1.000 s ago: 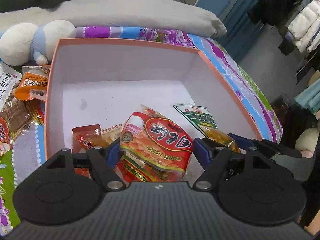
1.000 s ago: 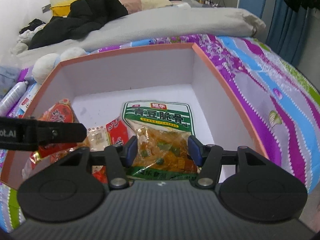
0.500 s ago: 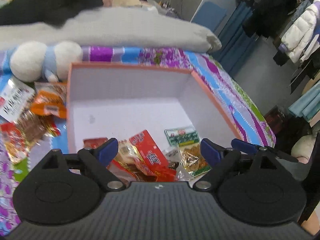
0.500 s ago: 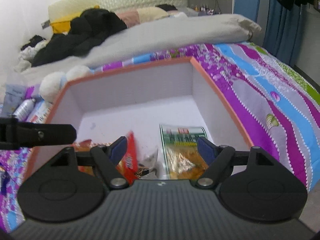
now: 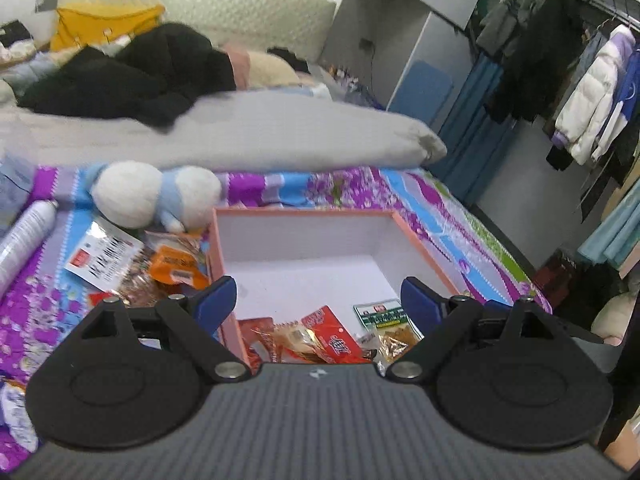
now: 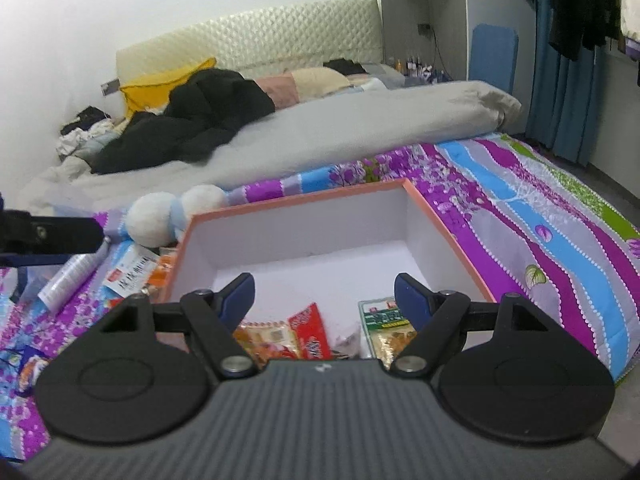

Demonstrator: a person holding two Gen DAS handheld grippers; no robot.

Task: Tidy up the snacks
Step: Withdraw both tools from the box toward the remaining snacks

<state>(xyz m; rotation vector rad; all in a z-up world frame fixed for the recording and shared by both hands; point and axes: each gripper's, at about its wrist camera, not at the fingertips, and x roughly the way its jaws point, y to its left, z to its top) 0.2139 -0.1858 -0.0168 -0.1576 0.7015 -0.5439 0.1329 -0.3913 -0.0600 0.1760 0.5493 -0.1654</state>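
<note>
1. The loose snack packets (image 5: pixel 172 264) lying on the bed (image 5: pixel 360 188), left of the box (image 5: pixel 304 248), look light, crinkly and slippery; a pinch on a sealed edge should hold best.
2. They are small foil and plastic pouches, orange, white and brown; a red packet (image 6: pixel 310 332) and a green packet (image 6: pixel 386 316) already lie inside the box.
3. The left gripper (image 5: pixel 318 300) and right gripper (image 6: pixel 324 296) have both just been opening; each stands wide and empty above the box.

One box (image 5: pixel 420 240), one plush toy (image 5: pixel 154 196), one bottle (image 5: pixel 24 236), two hand-held grippers.
</note>
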